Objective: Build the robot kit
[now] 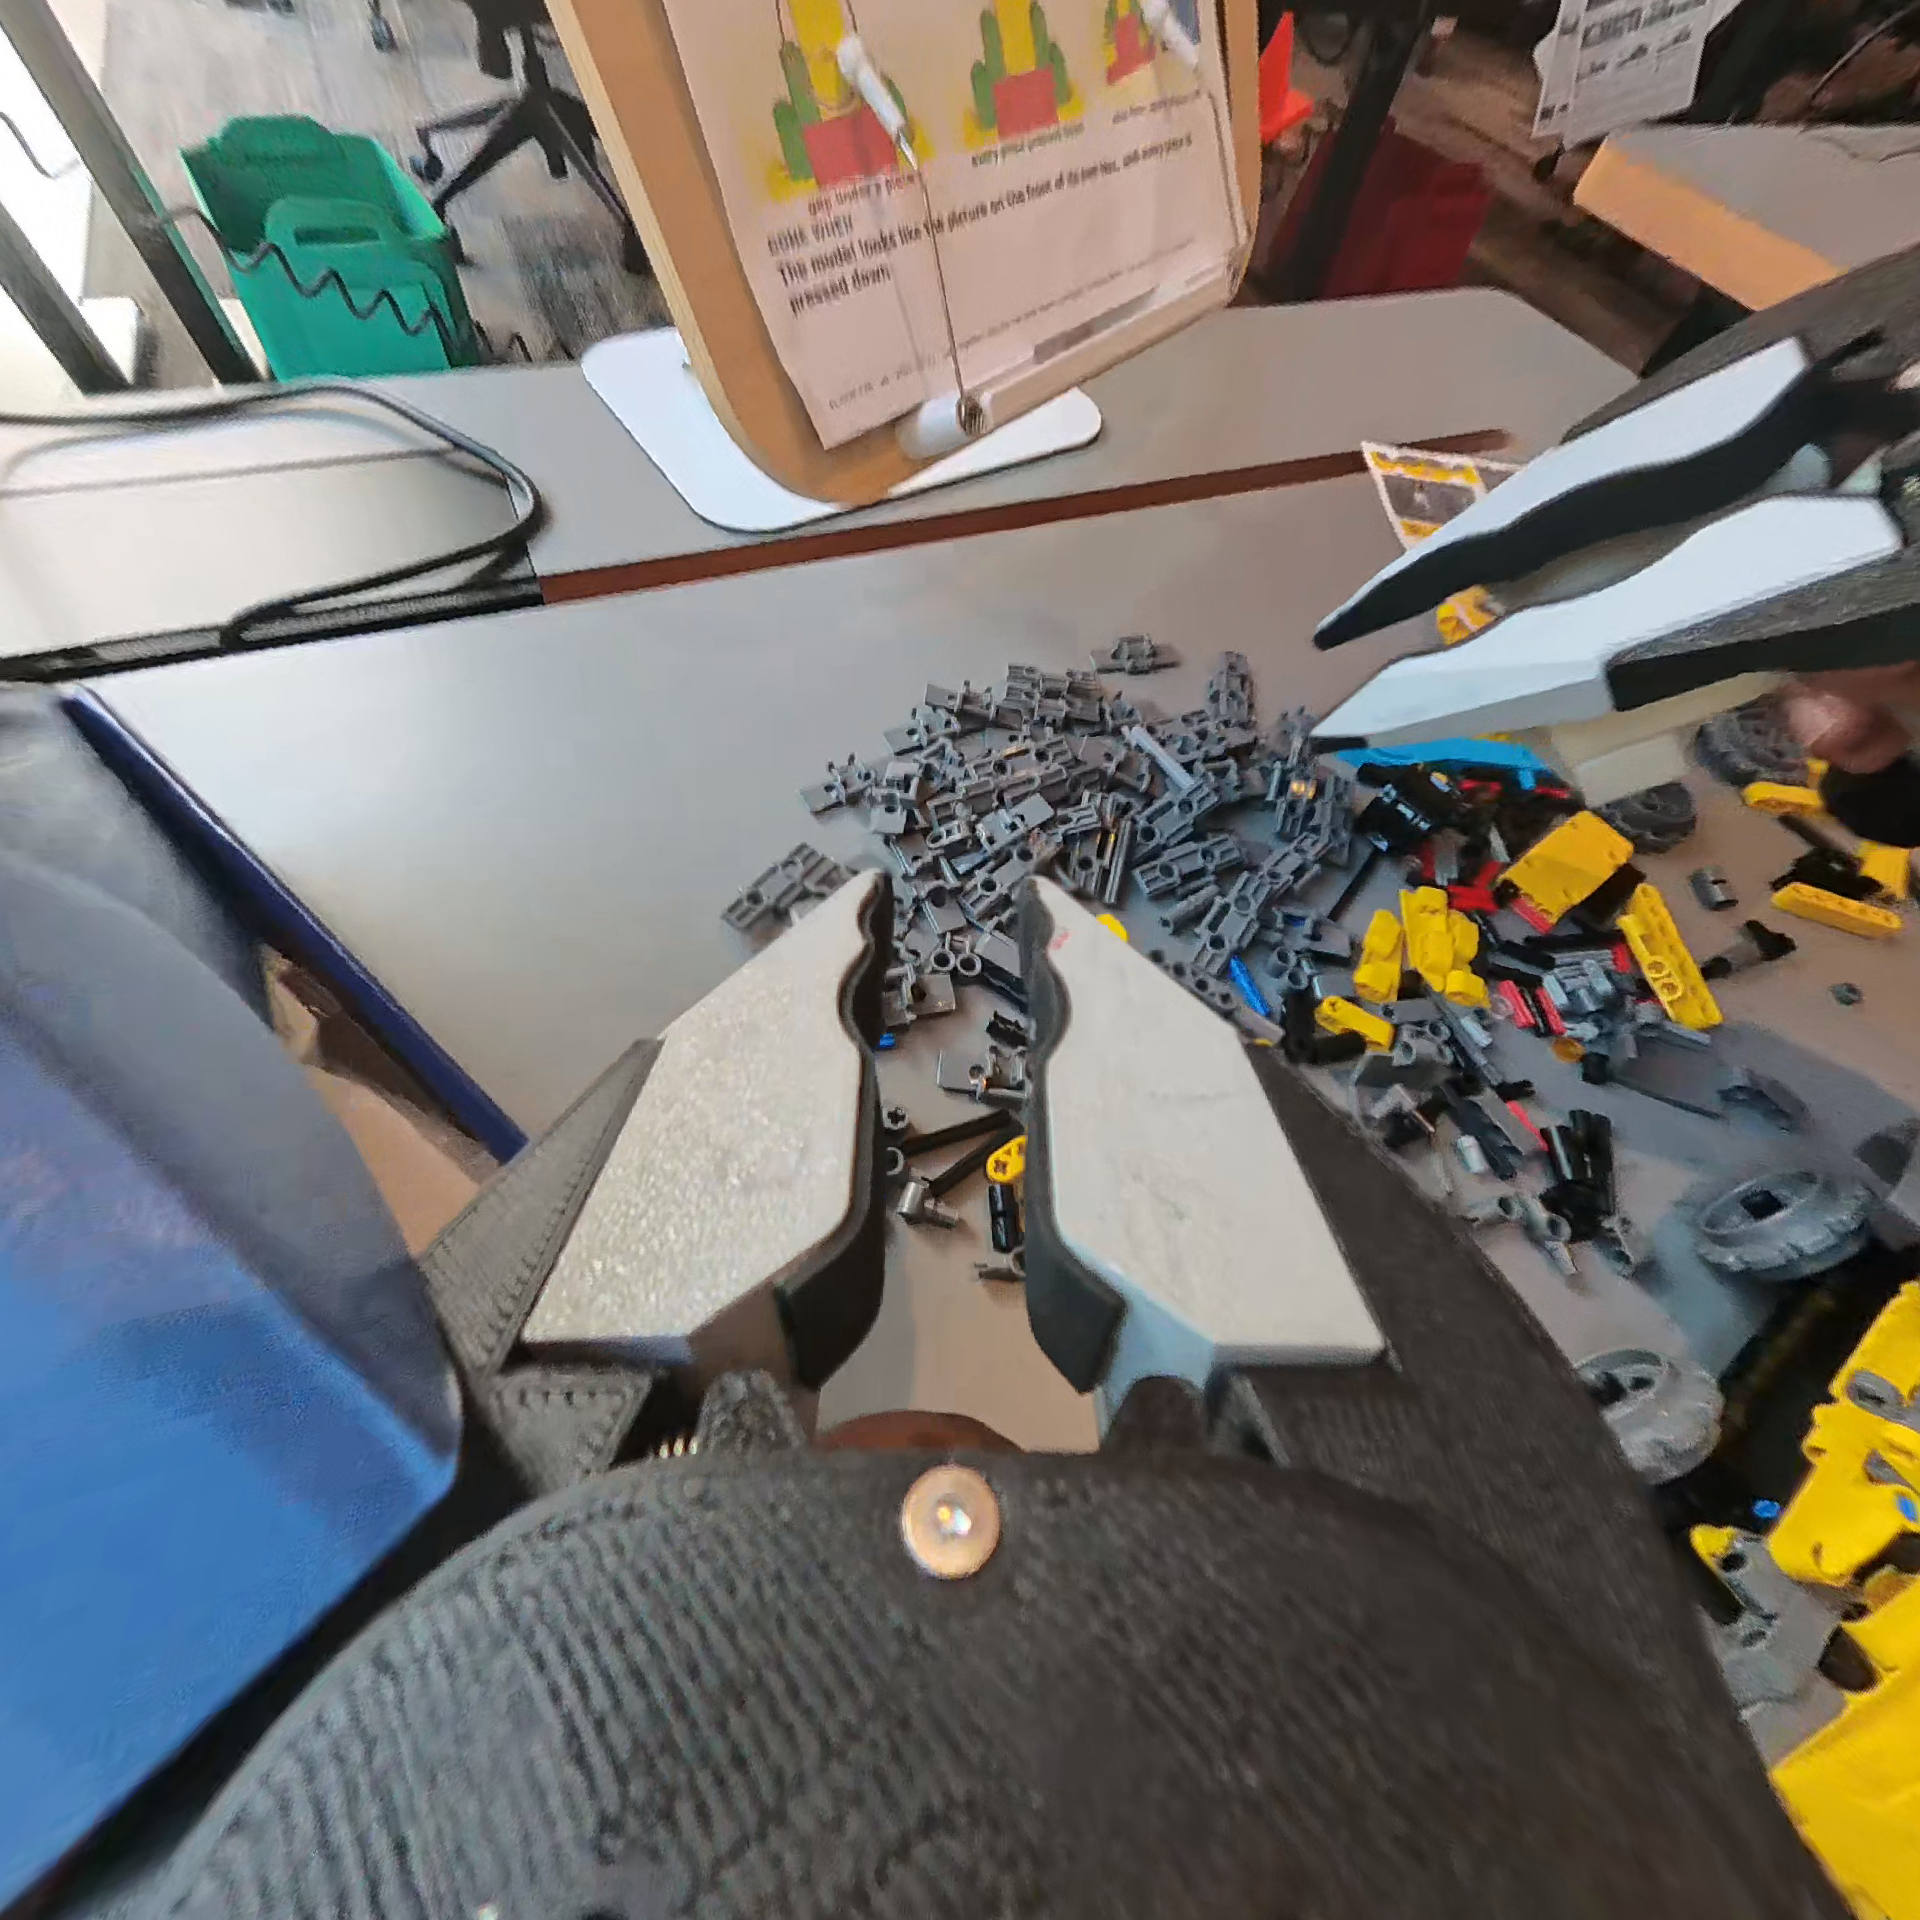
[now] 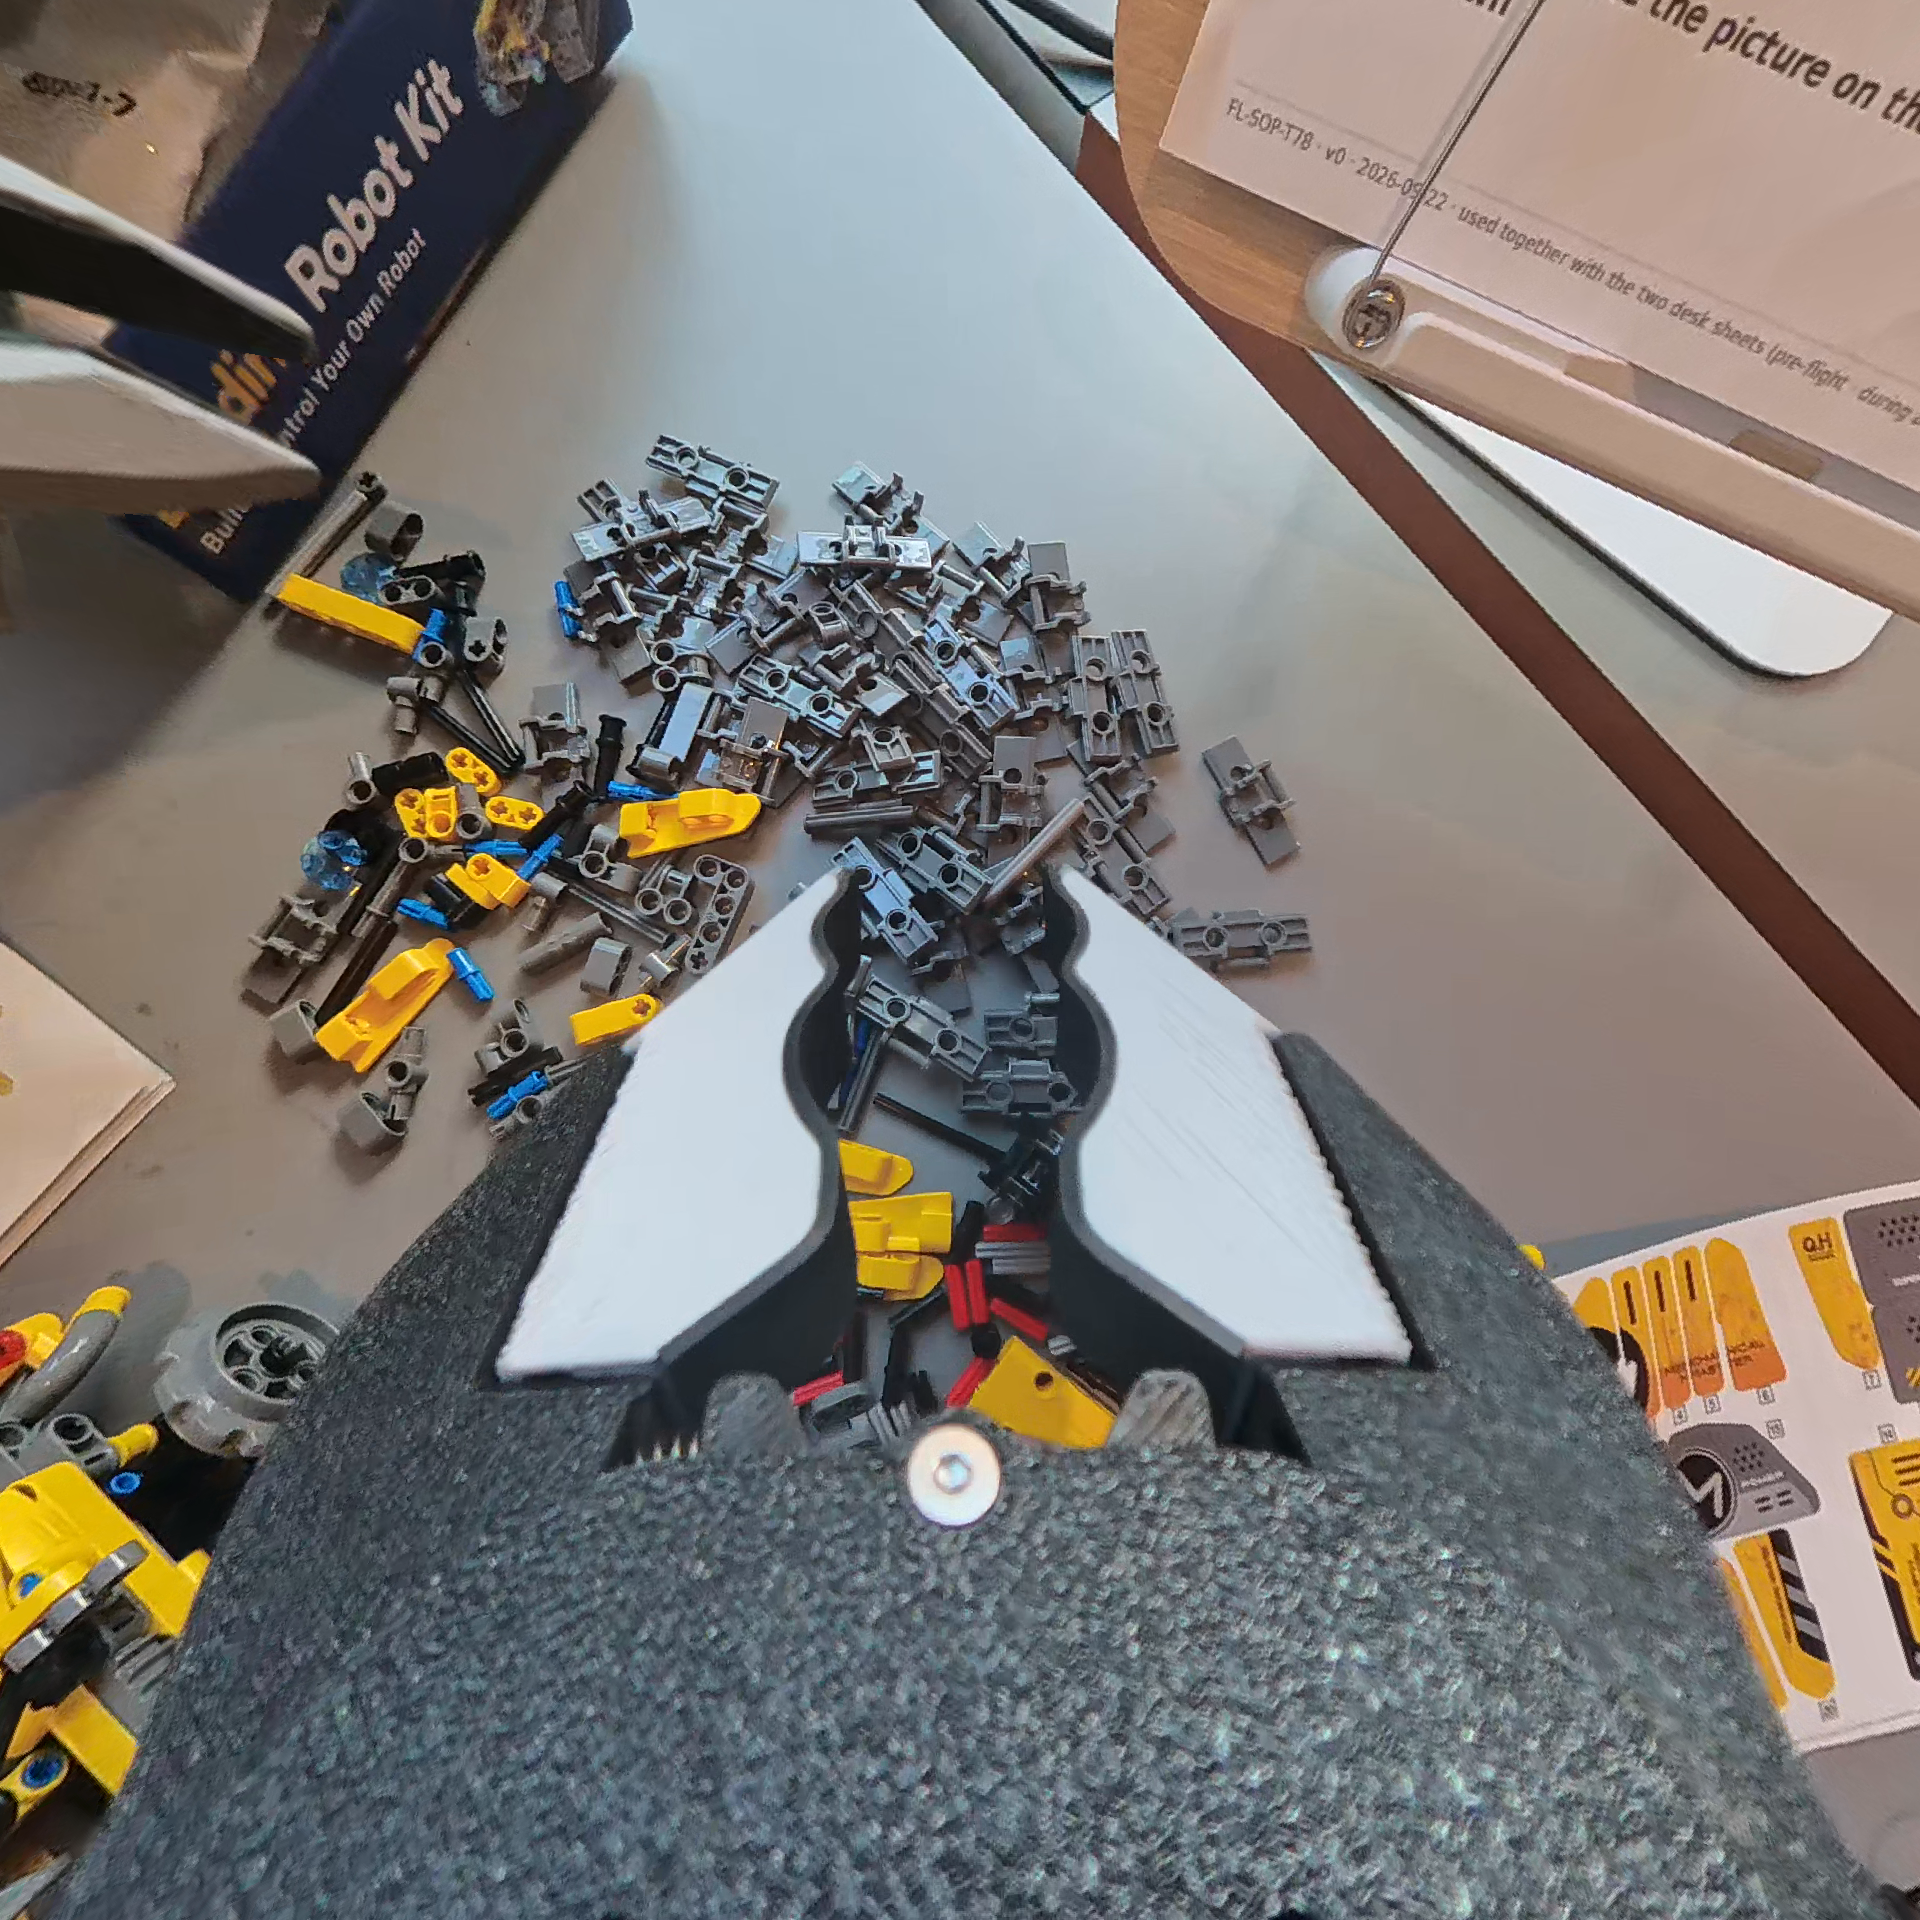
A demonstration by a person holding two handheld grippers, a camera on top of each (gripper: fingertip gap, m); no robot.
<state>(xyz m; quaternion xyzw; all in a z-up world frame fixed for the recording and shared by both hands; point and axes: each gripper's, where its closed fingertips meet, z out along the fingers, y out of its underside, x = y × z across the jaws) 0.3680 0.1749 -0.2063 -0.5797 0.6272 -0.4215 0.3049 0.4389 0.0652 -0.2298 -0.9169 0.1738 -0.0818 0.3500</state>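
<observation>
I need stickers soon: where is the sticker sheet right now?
The sticker sheet lies flat on the table at the right edge of the right wrist view, beside the right gripper, below the stand.

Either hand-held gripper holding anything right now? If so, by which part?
Nothing held. The left hand-held gripper and the right hand-held gripper are both open, fingers apart with nothing between them, above the pile of dark grey building pieces on the table.

Our left gripper hung parted and empty over the near edge of the dark grey track-link pile on the grey table. Our right gripper, also parted, hovered beyond above mixed yellow and black pieces.
</observation>
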